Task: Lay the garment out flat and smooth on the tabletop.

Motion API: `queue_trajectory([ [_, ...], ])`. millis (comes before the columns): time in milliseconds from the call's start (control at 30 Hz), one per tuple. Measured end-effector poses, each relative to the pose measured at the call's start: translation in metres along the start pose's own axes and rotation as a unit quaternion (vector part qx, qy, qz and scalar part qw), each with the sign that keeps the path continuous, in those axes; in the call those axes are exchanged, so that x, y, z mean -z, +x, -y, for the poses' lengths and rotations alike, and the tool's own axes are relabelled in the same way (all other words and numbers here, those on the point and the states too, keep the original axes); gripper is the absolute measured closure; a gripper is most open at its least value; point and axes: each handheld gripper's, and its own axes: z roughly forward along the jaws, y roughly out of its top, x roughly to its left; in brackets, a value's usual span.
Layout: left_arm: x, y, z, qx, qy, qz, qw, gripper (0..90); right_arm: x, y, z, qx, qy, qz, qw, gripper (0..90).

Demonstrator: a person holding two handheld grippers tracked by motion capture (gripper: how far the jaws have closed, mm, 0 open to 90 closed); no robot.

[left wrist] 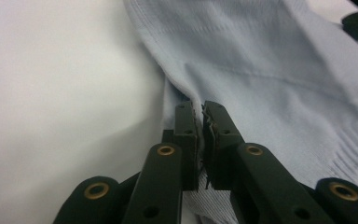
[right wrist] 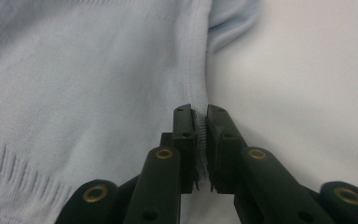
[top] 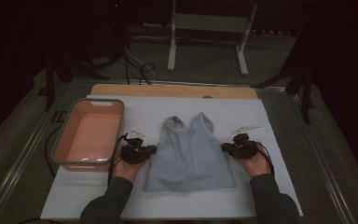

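Observation:
A pale blue sleeveless top point(top: 189, 156) lies flat on the white table cover point(top: 261, 116), straps pointing away from me. My left gripper point(top: 153, 149) is at the top's left edge, and in the left gripper view it point(left wrist: 201, 116) is shut on that edge of the top point(left wrist: 270, 60), the fabric pinched between the pads. My right gripper point(top: 223, 147) is at the opposite edge. In the right gripper view it point(right wrist: 201, 119) is shut on the ribbed hem of the top point(right wrist: 74, 84).
A pink plastic basin point(top: 89, 133) with a grey rim stands to the left of the top, close to my left hand. A wooden board point(top: 172, 91) runs along the table's far edge. A white stand point(top: 205, 37) and cables point(top: 135, 65) lie on the floor beyond.

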Motion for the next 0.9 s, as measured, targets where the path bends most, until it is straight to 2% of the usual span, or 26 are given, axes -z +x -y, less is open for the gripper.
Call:
queue_trajectory([
  [300,0.005,0.004,-0.003,0.019,-0.017,-0.018,0.9995,86.6,0.019,-0.017,0.009,-0.026,-0.014,0.02,0.9994,83.6],
  [367,0.005,0.006,-0.003,0.027,-0.017,-0.011,0.9994,86.7,0.022,-0.019,0.011,-0.025,-0.012,0.034,0.999,83.7],
  [400,0.004,0.005,-0.003,0.027,-0.017,-0.012,0.9994,86.7,0.023,-0.019,0.012,-0.026,-0.012,0.034,0.999,83.7],
  [533,0.002,-0.001,-0.002,0.015,-0.013,-0.006,0.9998,86.7,0.027,-0.021,0.018,-0.03,-0.012,0.036,0.9988,83.8],
  [600,0.001,-0.003,-0.002,0.019,-0.018,0.008,0.9996,86.6,0.029,-0.022,0.021,-0.033,-0.01,0.04,0.9986,83.8],
  [733,-0.005,-0.013,-0.003,0.005,-0.011,0.015,0.9998,86.4,0.037,-0.027,0.028,-0.037,-0.006,0.046,0.9982,83.8],
  [833,-0.008,-0.018,-0.003,0.007,-0.012,0.029,0.9995,86.2,0.043,-0.03,0.033,-0.043,-0.004,0.048,0.9979,83.7],
  [900,-0.01,-0.022,-0.003,0.0,-0.01,0.034,0.9994,86.0,0.047,-0.032,0.037,-0.048,-0.003,0.051,0.9975,83.6],
])
